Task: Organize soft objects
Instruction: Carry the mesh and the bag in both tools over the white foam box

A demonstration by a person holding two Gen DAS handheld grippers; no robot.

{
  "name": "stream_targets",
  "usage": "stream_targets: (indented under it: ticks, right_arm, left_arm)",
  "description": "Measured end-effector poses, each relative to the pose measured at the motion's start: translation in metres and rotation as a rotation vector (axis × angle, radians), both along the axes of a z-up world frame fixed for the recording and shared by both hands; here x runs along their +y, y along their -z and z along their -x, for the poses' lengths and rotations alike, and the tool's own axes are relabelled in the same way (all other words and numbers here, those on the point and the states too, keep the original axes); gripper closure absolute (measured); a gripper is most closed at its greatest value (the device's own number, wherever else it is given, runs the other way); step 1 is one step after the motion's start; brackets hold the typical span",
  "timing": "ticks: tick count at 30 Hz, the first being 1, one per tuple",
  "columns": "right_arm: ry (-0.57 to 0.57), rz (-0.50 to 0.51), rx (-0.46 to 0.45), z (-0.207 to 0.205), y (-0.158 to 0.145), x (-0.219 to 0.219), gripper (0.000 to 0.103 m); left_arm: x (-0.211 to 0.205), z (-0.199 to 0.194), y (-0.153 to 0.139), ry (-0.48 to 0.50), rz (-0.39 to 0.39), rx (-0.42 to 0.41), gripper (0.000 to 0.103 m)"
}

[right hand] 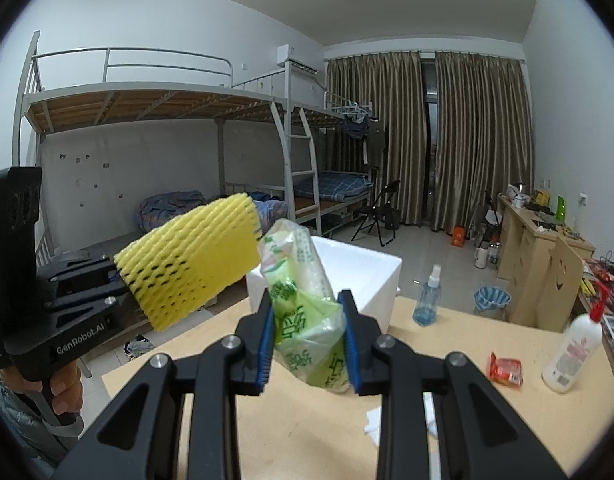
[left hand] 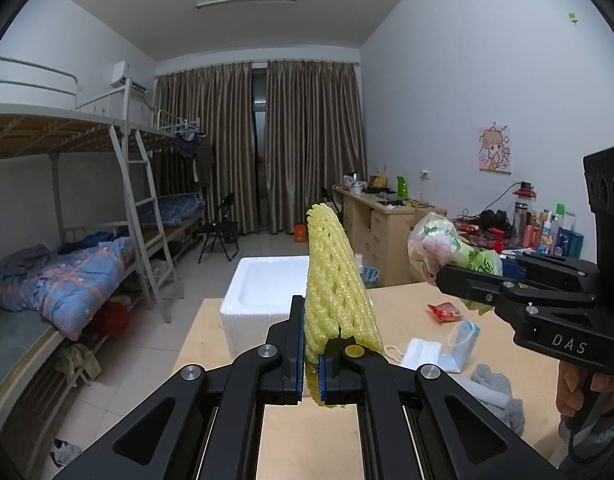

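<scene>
My left gripper (left hand: 313, 354) is shut on a yellow foam net sleeve (left hand: 335, 280) and holds it upright above the wooden table (left hand: 307, 440). The sleeve also shows in the right wrist view (right hand: 195, 264), at the left. My right gripper (right hand: 309, 344) is shut on a green printed tissue pack (right hand: 303, 300), lifted above the table; it also shows in the left wrist view (left hand: 447, 252), at the right. A white foam box (left hand: 263, 284) stands open at the table's far edge, in front of both grippers (right hand: 359, 276).
On the table lie a red snack packet (left hand: 443, 312), a face mask (left hand: 463, 344), white folded tissues (left hand: 421, 354) and a grey cloth (left hand: 495, 396). A blue spray bottle (right hand: 427, 296) and a white lotion bottle (right hand: 575, 348) stand at the right. Bunk beds (left hand: 67, 240) are at the left.
</scene>
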State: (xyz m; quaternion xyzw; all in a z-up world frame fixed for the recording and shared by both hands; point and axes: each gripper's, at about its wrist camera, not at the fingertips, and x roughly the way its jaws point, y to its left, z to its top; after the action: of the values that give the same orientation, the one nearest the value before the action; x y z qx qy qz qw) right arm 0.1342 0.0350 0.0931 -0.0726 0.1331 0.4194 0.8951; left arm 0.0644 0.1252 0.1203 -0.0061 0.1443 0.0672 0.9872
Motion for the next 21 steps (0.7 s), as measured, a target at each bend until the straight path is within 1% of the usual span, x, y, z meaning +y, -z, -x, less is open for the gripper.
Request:
stream_targets:
  ticks: [11,16,21]
  right_arm:
    - [-0.032,0.015,0.02,-0.043,-0.015,0.031,0.069]
    - [-0.027,0.018,0.025,-0.057,-0.018,0.041,0.069]
    - [-0.021,0.026,0.029,-0.071,-0.014,0.052,0.069]
  left_arm:
    - [0.03,-0.059,-0.011,-0.005,-0.008,0.01,0.098]
    - [0.044,-0.081,-0.013,0.002,0.011,0.017,0.098]
    - [0.056,-0.098,-0.015,0.009,0.024,0.017,0.098]
